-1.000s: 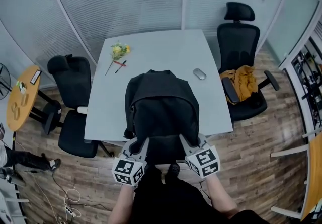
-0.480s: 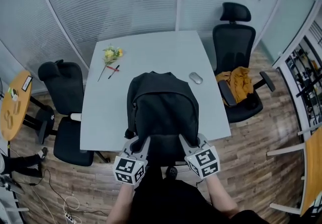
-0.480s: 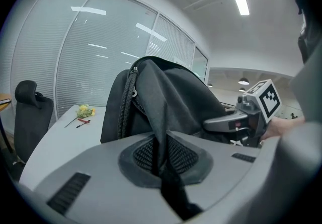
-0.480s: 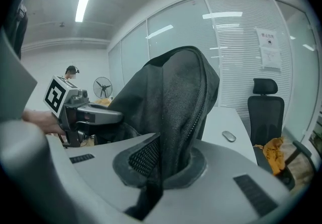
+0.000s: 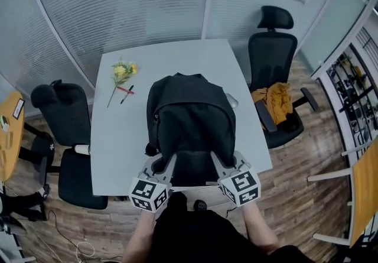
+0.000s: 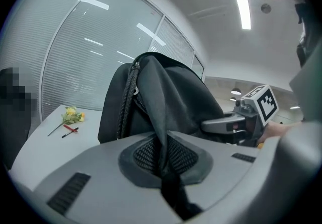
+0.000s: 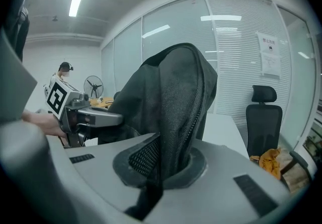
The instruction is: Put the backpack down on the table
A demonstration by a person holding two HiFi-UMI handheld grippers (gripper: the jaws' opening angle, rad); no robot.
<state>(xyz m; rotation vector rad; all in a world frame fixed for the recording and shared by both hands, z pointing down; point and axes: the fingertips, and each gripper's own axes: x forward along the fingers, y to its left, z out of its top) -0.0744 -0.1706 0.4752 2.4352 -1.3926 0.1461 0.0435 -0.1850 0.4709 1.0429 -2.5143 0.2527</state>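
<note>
Both claws are clamped tight. My left gripper (image 5: 165, 165) pinches a fold of the backpack (image 5: 190, 115) and my right gripper (image 5: 219, 162) bites the fabric on its other side. Over the last second I've carried it forward, so the bag now sits further in over the table (image 5: 116, 138) and half hides the mouse (image 5: 232, 100) near the table's right edge. The flower (image 5: 121, 71) at the table's far left is well clear. I can't tell whether the bag's bottom touches the table. My guess is that lowering it comes next.
</note>
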